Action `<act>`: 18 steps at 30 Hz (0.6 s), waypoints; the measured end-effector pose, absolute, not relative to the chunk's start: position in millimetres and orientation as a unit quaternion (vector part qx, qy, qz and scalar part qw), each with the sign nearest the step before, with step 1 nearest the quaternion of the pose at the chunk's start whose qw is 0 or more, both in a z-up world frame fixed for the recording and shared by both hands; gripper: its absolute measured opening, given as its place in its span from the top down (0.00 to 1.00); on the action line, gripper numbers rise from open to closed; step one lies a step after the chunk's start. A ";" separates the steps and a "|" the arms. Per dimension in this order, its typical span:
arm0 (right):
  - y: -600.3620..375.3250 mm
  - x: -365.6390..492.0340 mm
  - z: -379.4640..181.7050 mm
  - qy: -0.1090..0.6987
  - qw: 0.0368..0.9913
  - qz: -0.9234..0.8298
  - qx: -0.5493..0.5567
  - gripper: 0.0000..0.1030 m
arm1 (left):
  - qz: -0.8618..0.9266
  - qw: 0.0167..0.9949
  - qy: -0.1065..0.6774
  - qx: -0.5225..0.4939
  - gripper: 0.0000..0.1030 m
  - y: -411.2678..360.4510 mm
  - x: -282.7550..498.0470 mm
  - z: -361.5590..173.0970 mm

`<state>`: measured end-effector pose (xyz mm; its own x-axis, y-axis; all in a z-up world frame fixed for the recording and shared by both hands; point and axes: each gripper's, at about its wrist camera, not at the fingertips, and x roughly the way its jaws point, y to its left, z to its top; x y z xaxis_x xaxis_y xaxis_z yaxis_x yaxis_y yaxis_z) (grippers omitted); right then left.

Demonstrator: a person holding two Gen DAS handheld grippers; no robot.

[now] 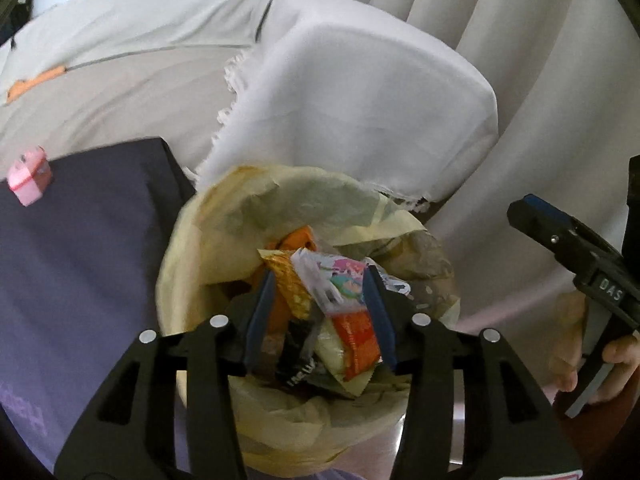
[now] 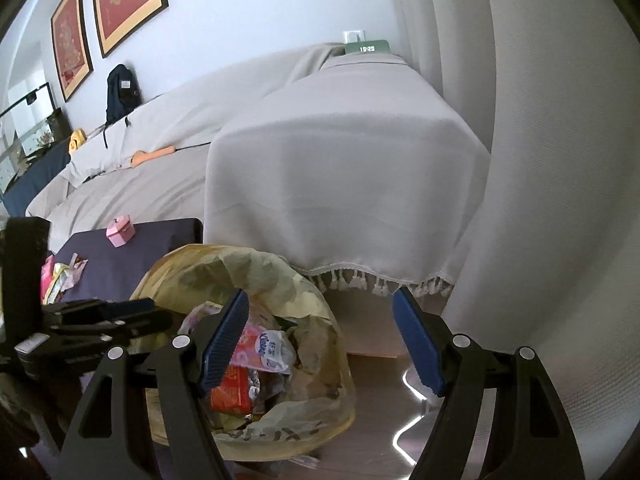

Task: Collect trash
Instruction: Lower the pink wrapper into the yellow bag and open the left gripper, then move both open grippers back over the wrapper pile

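A trash bin lined with a yellowish bag [image 1: 224, 248] stands on the floor beside a dark table; it also shows in the right wrist view [image 2: 280, 280]. It holds several wrappers [image 1: 340, 304], among them a pink one and an orange one [image 2: 232, 390]. My left gripper [image 1: 320, 316] hangs over the bin mouth, its blue pads open and apart around the wrappers, gripping nothing. My right gripper [image 2: 320, 344] is open and empty, just right of the bin; it also shows in the left wrist view [image 1: 560, 236].
A dark table [image 1: 80, 260] with a pink box [image 1: 30, 178] stands left of the bin. More wrappers [image 2: 64, 276] lie on the table. A cloth-covered sofa arm [image 2: 340, 184] is behind the bin, a curtain [image 2: 560, 200] at right.
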<state>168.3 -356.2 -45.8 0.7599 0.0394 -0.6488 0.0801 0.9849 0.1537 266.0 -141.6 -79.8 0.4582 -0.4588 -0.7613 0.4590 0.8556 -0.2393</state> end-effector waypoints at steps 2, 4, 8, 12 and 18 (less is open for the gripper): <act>-353.7 168.0 -46.7 0.345 0.934 -0.008 0.088 0.31 | -0.261 0.862 0.434 -0.002 0.58 -132.0 262.7 -73.1; -348.4 166.8 -46.4 0.343 0.935 -0.001 0.088 0.31 | -0.242 0.875 0.419 -0.004 0.58 -115.5 255.9 -66.1; -330.5 165.5 -44.8 0.341 0.937 0.003 0.071 0.31 | -0.200 0.896 0.395 -0.009 0.57 -74.5 241.4 -55.7; -306.8 168.0 -42.7 0.343 0.937 0.023 0.058 0.31 | -0.147 0.922 0.359 0.003 0.52 -11.9 225.3 -49.2; -257.1 180.0 -41.7 0.352 0.932 0.072 0.052 0.31 | -0.061 0.929 0.363 -0.033 0.51 100.5 222.2 -53.8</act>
<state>180.0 -257.1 -41.7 0.7421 0.1713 -0.6480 -0.0982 0.9841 0.1477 222.2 100.5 -53.8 0.7288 -0.1381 -0.6707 0.0895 0.9903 -0.1066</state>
